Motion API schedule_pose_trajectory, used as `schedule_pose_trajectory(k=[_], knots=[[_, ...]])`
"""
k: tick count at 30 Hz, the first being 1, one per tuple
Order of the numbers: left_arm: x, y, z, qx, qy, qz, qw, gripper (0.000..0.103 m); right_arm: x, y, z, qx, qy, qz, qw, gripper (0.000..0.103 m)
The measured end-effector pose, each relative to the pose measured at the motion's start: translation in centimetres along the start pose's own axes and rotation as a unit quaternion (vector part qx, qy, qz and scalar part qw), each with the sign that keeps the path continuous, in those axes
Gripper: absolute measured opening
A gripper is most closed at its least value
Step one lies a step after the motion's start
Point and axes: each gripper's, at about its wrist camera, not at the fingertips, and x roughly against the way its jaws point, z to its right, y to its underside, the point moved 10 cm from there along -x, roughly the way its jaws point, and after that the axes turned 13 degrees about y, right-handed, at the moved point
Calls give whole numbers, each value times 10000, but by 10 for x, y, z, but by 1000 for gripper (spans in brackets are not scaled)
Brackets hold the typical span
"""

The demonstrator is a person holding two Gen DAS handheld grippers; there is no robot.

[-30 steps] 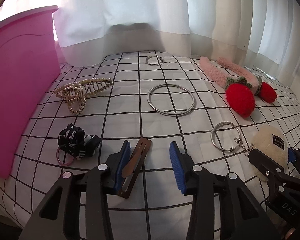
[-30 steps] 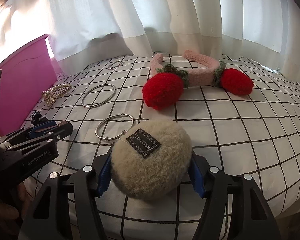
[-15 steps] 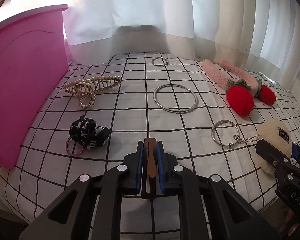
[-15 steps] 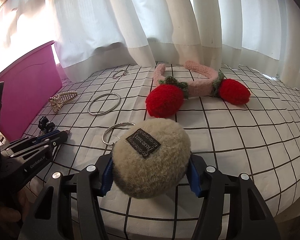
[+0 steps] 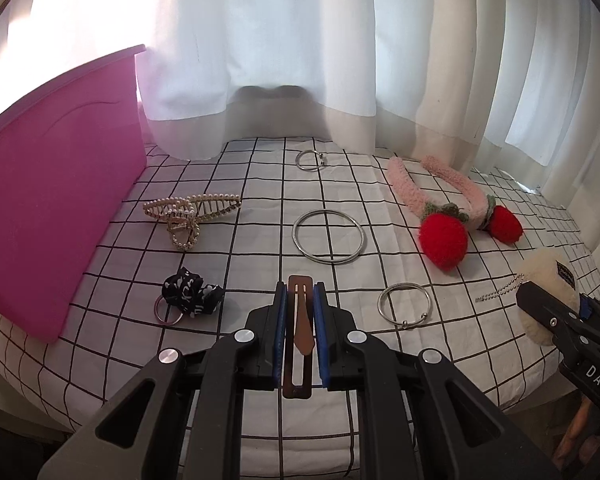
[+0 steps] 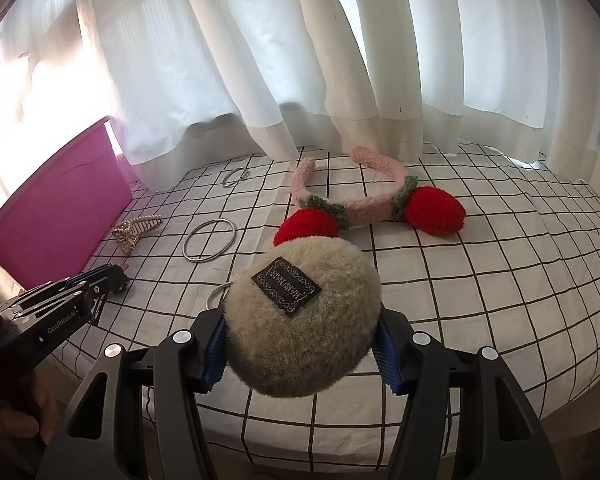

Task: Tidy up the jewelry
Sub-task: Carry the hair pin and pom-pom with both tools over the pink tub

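Beside pink bin (image 5: 52, 216), clear cloth (image 5: 260, 184)

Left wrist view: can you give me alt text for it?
The left gripper is shut on a brown hair clip above a checked cloth. On the cloth lie a pearl claw clip, three metal rings, a strawberry headband and a pink bin.

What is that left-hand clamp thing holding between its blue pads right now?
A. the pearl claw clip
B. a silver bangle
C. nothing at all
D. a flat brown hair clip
D: the left gripper is shut on a flat brown hair clip, squeezed between the blue pads, while the pearl claw clip and the large silver bangle lie on the checked cloth.
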Motion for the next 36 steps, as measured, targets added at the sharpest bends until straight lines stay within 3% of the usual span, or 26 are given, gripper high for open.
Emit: schedule_pose_trajectory(k=[9,17,25,32,36], knots=[[55,-38,9,259,-113,235,9993,13,45,-43,-8,247,-365,133,9989,58],[129,-73,-6,562,-572,687,9944,13,81,-85,-54,627,-1211,305,9902,58],[188,-92,-65,1044,-1275,1005,9812,13,103,-134,-132,963,-2110,526,9713,58],[226,-113,-136,1322,-1730,1282,9676,13,115,-177,-225,1213,-2894,594,9476,58],[237,-127,-184,1513,-1888,1376,9605,13,117,-198,-286,1478,-3140,602,9359,58]])
